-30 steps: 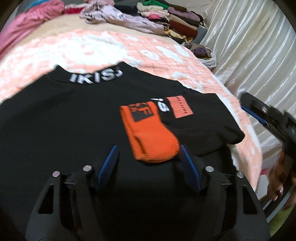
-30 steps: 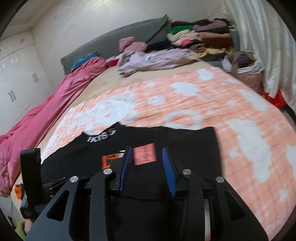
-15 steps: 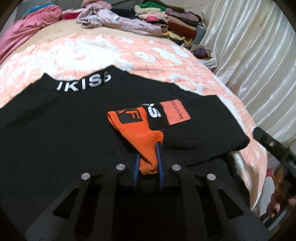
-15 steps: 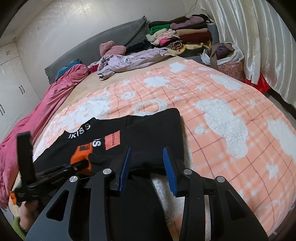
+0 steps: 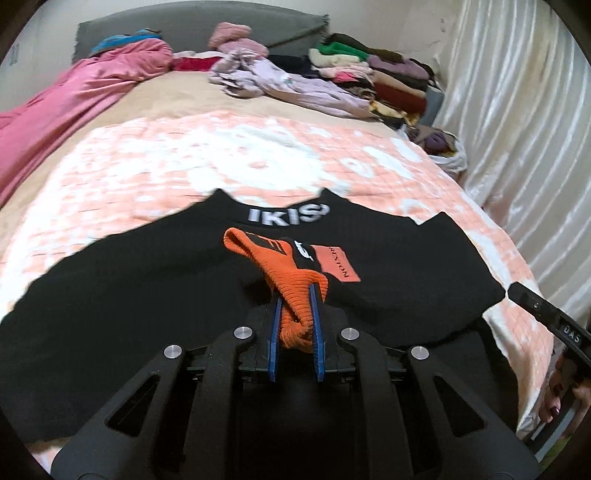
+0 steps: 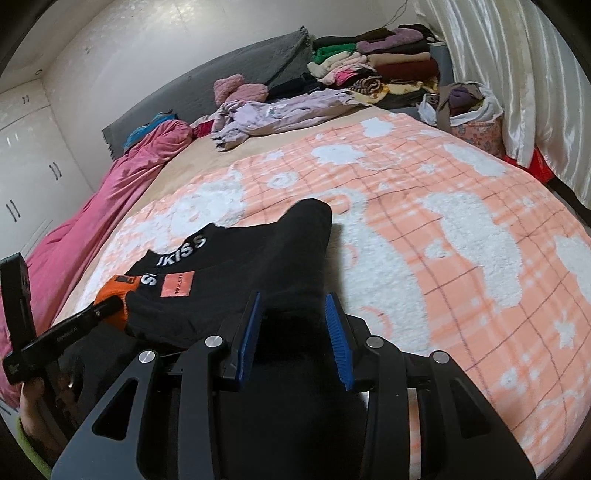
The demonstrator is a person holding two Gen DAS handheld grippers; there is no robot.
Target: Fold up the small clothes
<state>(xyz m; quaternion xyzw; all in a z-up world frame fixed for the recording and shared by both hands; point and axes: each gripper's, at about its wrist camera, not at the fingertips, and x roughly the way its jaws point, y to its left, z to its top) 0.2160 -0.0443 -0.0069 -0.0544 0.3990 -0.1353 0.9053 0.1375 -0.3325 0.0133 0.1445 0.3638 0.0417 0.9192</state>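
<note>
The black top [image 5: 147, 295] lies spread on the peach-and-white blanket [image 5: 184, 162] of the bed, its collar lettered in white and turned toward the far headboard [image 5: 199, 18]. On the top, just below that collar, sits the orange cuff [image 5: 291, 280] of a sleeve, and the left gripper [image 5: 295, 317] has its blue fingers [image 5: 274, 332] pinched tight on the cuff's ribbed end, the knit bunched between them and lifted off the black cloth. Beside the cuff, on the side toward the curtain [image 5: 517, 129], an orange label patch [image 5: 338, 264] lies flat on the top. The right gripper [image 6: 295, 325] is at the top's edge nearest the curtain; its fingers [image 6: 338, 339] stand partly apart with black cloth between them (whether the pads actually press on that cloth I cannot tell). Beyond the top, near the headboard, are a crumpled lilac garment [image 6: 280, 110], a stack of folded clothes [image 6: 373, 62] and a pink quilt [image 6: 110, 206] along the bed's far side from the curtain. A hand [image 6: 31, 393] gripping the left tool's handle shows low in the right wrist view.
</note>
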